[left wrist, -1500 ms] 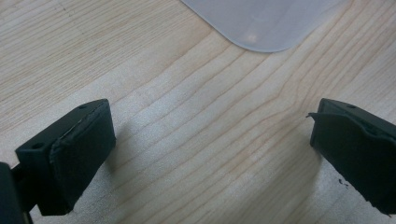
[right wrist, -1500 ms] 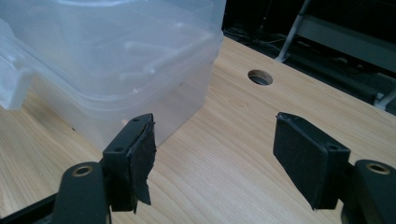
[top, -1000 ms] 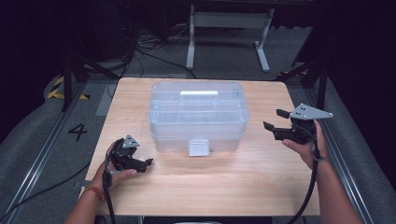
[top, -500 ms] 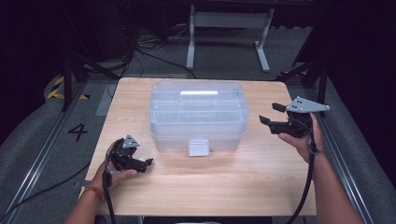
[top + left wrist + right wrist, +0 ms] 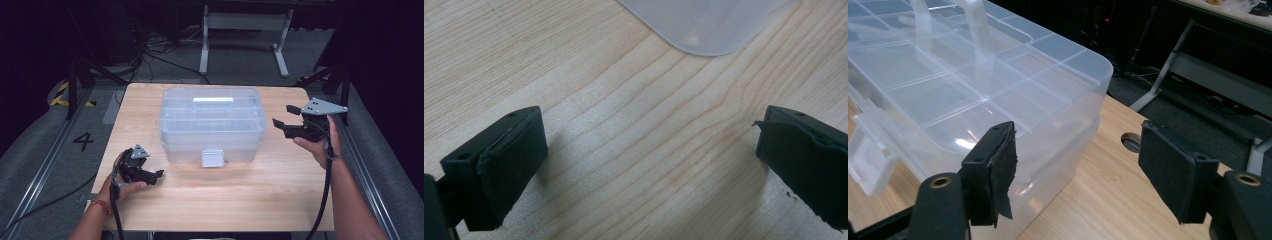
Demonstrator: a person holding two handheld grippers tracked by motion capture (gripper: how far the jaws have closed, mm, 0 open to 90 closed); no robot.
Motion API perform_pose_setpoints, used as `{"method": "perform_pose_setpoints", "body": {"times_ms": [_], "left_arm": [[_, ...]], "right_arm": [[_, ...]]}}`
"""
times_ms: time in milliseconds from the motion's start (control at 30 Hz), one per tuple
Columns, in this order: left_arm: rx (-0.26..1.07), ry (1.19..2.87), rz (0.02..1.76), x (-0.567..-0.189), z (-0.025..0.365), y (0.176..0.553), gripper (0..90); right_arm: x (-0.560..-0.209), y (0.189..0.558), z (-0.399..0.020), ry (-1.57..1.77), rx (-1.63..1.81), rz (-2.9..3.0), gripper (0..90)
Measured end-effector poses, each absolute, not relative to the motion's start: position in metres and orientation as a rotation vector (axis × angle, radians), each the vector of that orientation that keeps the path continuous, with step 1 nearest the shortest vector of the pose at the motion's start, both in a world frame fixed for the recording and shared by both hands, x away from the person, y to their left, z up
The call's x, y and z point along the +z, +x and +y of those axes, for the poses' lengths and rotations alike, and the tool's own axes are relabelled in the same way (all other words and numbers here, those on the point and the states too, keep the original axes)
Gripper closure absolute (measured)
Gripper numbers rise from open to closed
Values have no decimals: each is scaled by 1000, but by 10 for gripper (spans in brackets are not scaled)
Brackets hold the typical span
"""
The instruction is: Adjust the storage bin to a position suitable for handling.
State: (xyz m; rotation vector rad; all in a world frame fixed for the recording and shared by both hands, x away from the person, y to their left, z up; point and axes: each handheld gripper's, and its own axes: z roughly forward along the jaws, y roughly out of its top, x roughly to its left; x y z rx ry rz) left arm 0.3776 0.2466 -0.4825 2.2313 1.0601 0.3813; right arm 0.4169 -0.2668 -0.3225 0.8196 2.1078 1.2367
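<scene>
A clear plastic compartment box (image 5: 211,122) with a shut lid stands in the middle of the wooden table (image 5: 240,200); its white front latch (image 5: 212,157) faces me. My left gripper (image 5: 158,174) rests low on the table at the box's front left, open, with bare wood between the jaws (image 5: 651,145) and a corner of the box (image 5: 709,25) ahead. My right gripper (image 5: 283,115) hovers just off the box's right end, open and holding nothing. In the right gripper view (image 5: 1080,170) the box's corner (image 5: 973,85) sits by the left jaw, apart from both pads.
A metal stand (image 5: 245,30) and cables lie on the floor beyond the table. The table's right edge (image 5: 327,165) runs under my right forearm. A round hole (image 5: 1131,142) in the tabletop lies beyond the box's corner.
My right gripper has risen a little and drifted toward the box's right end, jaws still apart. The left gripper and the box have stayed put.
</scene>
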Motion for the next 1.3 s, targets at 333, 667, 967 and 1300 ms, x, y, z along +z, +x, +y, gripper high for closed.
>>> {"method": "perform_pose_setpoints", "body": {"times_ms": [333, 667, 967, 1300], "left_arm": [[387, 2234, 1055, -482, 247, 378, 4], [381, 2231, 1060, -483, 247, 378, 5], [385, 2234, 1056, -482, 247, 378, 5], [385, 2234, 1057, -482, 247, 378, 4]], "right_arm": [[-317, 423, -254, 799, 1242, 2114, 330], [-309, 433, -232, 762, 1246, 2143, 334], [-304, 442, -207, 723, 1246, 2173, 336], [-299, 454, -189, 697, 1237, 2201, 337]]}}
